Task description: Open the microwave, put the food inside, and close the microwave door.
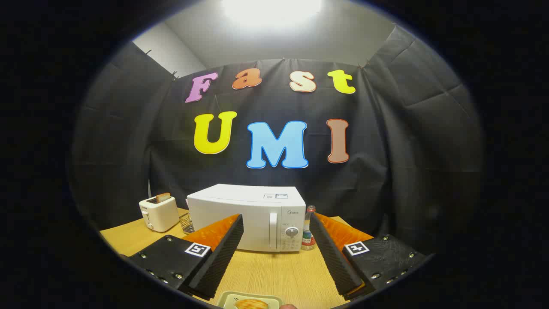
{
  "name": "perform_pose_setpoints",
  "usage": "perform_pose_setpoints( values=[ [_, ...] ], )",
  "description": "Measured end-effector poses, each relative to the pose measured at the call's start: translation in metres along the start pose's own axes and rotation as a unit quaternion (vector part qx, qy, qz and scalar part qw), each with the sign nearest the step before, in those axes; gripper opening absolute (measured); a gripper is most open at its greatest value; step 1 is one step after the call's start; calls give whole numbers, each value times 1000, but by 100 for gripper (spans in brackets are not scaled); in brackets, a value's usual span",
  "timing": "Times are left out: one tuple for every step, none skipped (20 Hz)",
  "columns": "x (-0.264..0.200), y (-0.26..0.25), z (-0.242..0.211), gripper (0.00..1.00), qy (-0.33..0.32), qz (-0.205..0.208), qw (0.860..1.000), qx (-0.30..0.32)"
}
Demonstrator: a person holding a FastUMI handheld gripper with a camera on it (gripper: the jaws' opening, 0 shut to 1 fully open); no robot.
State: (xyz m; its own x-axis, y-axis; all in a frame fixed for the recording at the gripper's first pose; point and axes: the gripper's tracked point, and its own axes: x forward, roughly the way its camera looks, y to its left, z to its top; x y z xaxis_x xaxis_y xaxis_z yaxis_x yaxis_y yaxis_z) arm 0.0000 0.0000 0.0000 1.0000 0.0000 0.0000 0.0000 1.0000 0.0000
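A white microwave [253, 216] stands on the wooden table [274, 272] beyond my fingers, its door shut, with a vertical handle [273, 231] and a round dial [291, 232] on its right side. A small pale plate [251, 300] with a golden piece of food [252, 304] lies on the table below and between my fingers, close to me. My gripper [276, 221] is open and holds nothing; its fingertips frame the microwave's front.
A white toaster [158, 213] with a slice of toast in it stands left of the microwave, a small wire rack [186, 223] between them. A bottle with a red cap [308, 228] stands right of the microwave. Black cloth walls close the booth behind.
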Motion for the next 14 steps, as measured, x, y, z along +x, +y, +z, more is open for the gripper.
perform_pose_setpoints(
  values=[
    [1, 0, 0, 98, 0, 1, 1000, 2],
    [1, 1, 1, 98, -1, 2, 1000, 4],
    [1, 2, 1, 98, -2, 2, 1000, 6],
    [2, 2, 2, 98, -3, 2, 1000, 7],
    [2, 3, 2, 98, -4, 2, 1000, 7],
    [4, 3, 2, 98, -3, 3, 1000, 7],
    [4, 3, 2, 98, -3, 3, 1000, 6],
    [5, 4, 3, 98, -4, 3, 1000, 6],
    [6, 3, 3, 98, -5, 4, 1000, 6],
    [6, 4, 5, 98, -6, 4, 1000, 6],
    [7, 3, 4, 98, -6, 4, 1000, 6],
    [8, 4, 5, 98, -6, 4, 1000, 5],
    [9, 3, 4, 98, -5, 4, 1000, 5],
    [10, 3, 3, 98, -5, 4, 1000, 5]
  ],
)
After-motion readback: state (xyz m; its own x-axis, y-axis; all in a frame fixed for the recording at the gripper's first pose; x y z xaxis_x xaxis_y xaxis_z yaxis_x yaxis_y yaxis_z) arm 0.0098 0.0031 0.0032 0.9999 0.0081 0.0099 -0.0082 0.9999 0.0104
